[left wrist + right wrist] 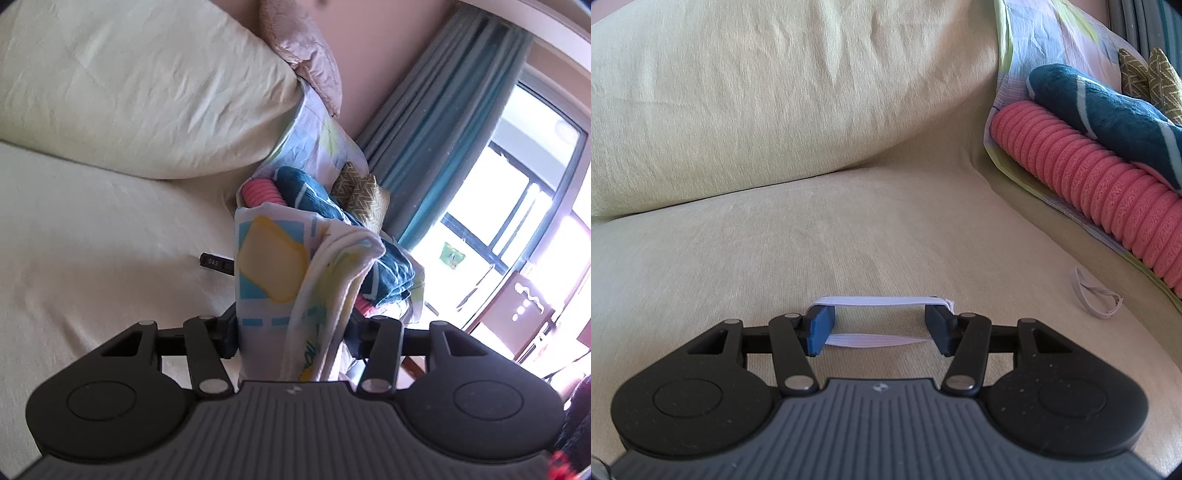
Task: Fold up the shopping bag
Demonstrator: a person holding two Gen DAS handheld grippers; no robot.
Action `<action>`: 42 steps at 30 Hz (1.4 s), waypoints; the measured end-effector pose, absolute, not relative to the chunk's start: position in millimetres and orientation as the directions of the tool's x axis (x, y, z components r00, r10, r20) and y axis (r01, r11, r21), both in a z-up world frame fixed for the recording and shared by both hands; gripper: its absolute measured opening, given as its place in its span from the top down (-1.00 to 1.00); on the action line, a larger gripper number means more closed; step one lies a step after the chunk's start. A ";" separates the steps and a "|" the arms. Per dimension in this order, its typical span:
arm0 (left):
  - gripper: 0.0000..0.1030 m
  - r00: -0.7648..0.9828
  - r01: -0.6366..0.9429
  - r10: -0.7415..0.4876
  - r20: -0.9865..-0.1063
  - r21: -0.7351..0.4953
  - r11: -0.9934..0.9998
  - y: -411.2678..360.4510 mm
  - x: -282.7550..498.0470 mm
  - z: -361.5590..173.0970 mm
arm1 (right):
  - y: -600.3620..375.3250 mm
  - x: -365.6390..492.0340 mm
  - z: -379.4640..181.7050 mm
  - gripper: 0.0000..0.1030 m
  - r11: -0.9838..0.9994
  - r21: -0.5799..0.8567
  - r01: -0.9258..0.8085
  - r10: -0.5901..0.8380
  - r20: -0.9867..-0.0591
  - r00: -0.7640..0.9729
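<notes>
Nearest the left wrist lens, the left gripper point(291, 332) pinches a folded shopping bag point(280, 280) between its fingers, the white, blue and yellow printed cloth standing upright from the jaws and blocking the middle of that view. Behind it lies the cream bed cover point(92, 236), a large cream pillow point(140, 85) and a pink cushion point(306, 48) at the wall. Only this view shows the teal curtain point(443, 122) and the bright window point(509, 206) on the right.

From the right wrist, the same bed cover point(849, 236) and pillow point(768, 92) fill the frame; the bag is out of sight. The right gripper point(879, 332) stands part spread, with a white elastic band point(879, 301) stretched around the outside of both fingers. A pink ribbed roll point(1089, 181) and a dark teal striped cushion point(1108, 107) lie at the right edge. A second loose elastic loop point(1089, 293) rests on the cover, apart from the gripper and near the roll.
</notes>
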State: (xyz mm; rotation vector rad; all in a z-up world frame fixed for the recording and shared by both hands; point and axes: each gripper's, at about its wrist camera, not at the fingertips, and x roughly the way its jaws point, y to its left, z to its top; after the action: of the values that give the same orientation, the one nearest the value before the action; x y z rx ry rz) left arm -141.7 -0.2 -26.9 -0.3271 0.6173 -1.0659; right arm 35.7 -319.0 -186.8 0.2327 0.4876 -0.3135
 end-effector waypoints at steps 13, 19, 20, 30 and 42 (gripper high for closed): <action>-0.01 0.314 0.766 -0.890 -0.329 -0.467 0.443 -30.1 -125.0 -40.5 | -319.1 35.9 -186.8 0.01 0.926 0.144 0.348 -0.239 -0.492 0.837; 0.03 0.257 0.785 -0.913 -0.316 -0.483 0.388 -26.6 -122.4 -38.2 | -318.9 35.9 -186.9 0.01 0.926 0.144 0.348 -0.239 -0.492 0.837; 0.05 0.247 0.790 -0.919 -0.309 -0.485 0.375 -25.9 -123.0 -38.2 | -318.9 35.9 -186.9 0.01 0.926 0.144 0.349 -0.239 -0.492 0.837; 0.06 0.367 0.836 -0.842 -0.395 -0.257 0.485 -21.7 -110.9 -50.5 | -319.2 36.3 -186.7 0.01 0.926 0.144 0.349 -0.239 -0.492 0.837; 0.05 0.293 0.901 -0.846 -0.445 -0.169 0.401 -13.4 -122.7 -43.2 | -319.5 36.2 -186.7 0.01 0.926 0.144 0.349 -0.239 -0.492 0.837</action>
State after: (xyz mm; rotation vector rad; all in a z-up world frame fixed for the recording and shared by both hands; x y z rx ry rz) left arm -122.7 -13.4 -43.2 0.1222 0.5120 -1.1669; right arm 36.2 -319.5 -186.7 0.2332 0.4873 -0.3135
